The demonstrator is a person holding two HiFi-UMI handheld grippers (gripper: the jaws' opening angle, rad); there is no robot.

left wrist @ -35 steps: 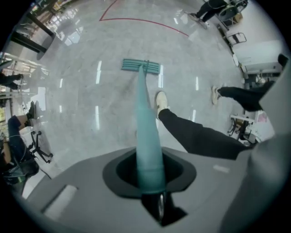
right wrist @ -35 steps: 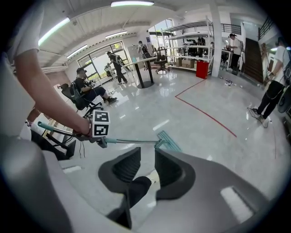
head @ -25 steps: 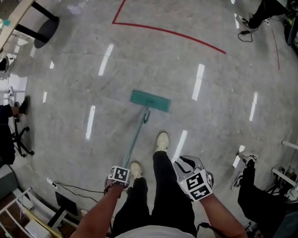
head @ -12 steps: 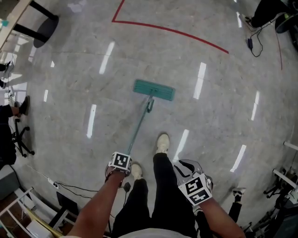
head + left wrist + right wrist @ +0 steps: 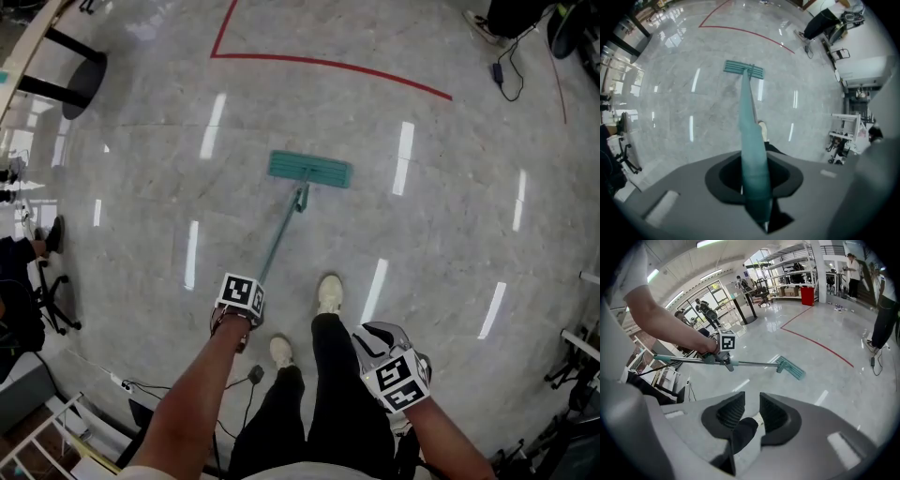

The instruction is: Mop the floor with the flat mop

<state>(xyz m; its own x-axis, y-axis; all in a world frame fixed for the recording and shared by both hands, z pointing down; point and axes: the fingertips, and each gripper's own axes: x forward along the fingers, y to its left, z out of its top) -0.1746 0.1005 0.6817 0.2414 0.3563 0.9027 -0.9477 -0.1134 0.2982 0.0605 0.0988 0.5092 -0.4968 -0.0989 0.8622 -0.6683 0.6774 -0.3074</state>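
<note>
Mop [image 5: 310, 170] head flat on floor [image 5: 450, 234], just short of red line [image 5: 375, 70]
L gripper [image 5: 754, 180] jaws clamped on teal handle [image 5: 277, 242], pole slanting fwd & down; R gripper [image 5: 746, 409] off to the side, jaws narrow w/ nothing between

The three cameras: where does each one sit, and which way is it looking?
Head view: on the person's head, looking steeply down at the floor and flat mop; both arms, legs and shoes show.
Left gripper view: on the left tongs, looking down the mop handle they clamp; one shoe shows.
Right gripper view: on the right tongs, open and empty, looking sideways across the room; the left arm and a trouser leg show.
Shared: all three show the flat mop.
</note>
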